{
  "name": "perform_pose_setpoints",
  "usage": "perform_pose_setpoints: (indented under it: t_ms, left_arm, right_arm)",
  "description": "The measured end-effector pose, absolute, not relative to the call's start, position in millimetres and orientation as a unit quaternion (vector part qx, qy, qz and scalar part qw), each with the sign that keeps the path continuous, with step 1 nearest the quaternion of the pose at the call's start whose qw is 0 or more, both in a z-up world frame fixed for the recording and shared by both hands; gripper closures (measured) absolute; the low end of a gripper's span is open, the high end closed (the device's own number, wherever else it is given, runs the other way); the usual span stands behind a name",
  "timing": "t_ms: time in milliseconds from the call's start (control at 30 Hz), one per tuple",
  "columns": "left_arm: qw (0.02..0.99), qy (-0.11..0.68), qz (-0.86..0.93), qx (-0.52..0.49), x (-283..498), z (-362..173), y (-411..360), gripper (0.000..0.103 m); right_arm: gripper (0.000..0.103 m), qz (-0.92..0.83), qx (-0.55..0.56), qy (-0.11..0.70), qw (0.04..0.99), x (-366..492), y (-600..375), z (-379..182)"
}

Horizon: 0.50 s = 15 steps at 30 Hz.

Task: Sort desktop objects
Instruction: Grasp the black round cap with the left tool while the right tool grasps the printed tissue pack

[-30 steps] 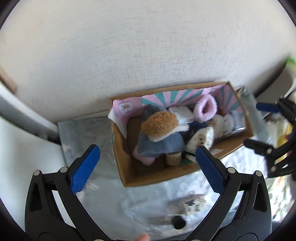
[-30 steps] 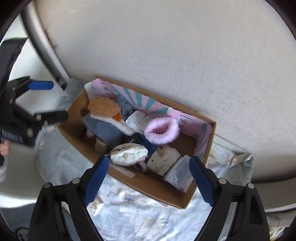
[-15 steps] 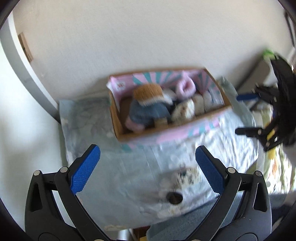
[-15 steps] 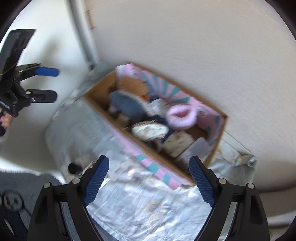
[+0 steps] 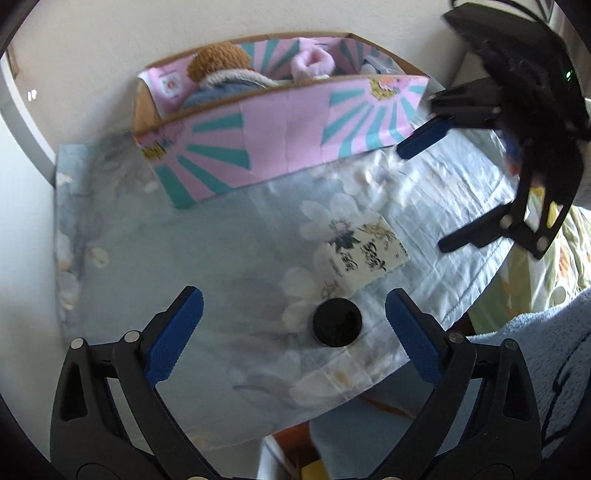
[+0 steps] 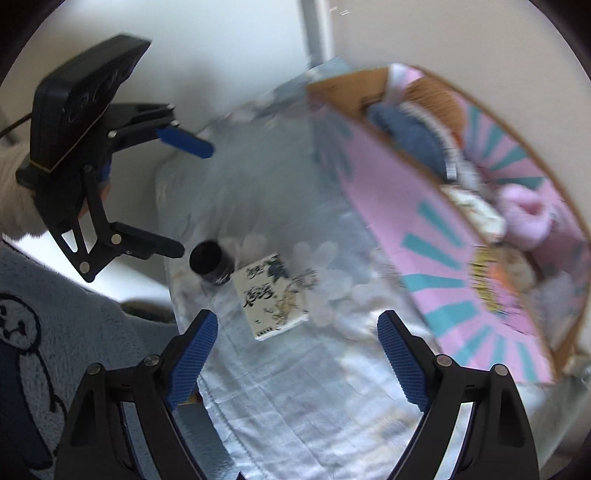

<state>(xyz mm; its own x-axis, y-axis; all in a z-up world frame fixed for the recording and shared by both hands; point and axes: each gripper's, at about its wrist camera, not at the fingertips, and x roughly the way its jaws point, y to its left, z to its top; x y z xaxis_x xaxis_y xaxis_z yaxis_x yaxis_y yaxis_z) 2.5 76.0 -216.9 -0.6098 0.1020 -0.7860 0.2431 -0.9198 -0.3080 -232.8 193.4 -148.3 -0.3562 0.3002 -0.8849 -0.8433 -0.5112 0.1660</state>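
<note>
My left tongs [image 5: 293, 338], spread and just easing inward with nothing pinched, framed the black jar [image 5: 337, 322] on the tabletop; the packet [image 5: 364, 254] lay just beyond it, its length slanting toward my spread, empty right tongs [image 6: 297, 360].

I note off-white textured wall [image 5: 110, 33] behind work surface. Pale grey-white vertical trim [image 6: 317, 33] runs up wall at corner. Surface covered by light blue floral cloth [image 5: 155, 258], wrinkled, glossy in daylight. Second fabric, green-yellow pattern [image 5: 532, 273], lies beyond cloth's right edge. Lighting bright, diffuse; source not visible.
</note>
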Motion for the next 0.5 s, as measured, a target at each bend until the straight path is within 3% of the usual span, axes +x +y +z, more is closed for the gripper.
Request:
perform_pose_setpoints:
  t_ms: [100,333,500]
  left_arm:
    - [0.030,0.210,-0.874,0.437,1,-233,81,0.019]
    - [0.017,0.206,-0.873,0.442,-3,-253,97,0.028]
    - [0.012,0.200,-0.872,0.446,-7,-258,100,0.057]
  right_arm:
    - [0.017,0.768,-0.440,0.303,0.354,-248,197,-168]
    - [0.028,0.773,-0.457,0.286,0.334,-269,207,-195]
    - [0.035,0.770,-0.469,0.268,0.339,-273,206,-205]
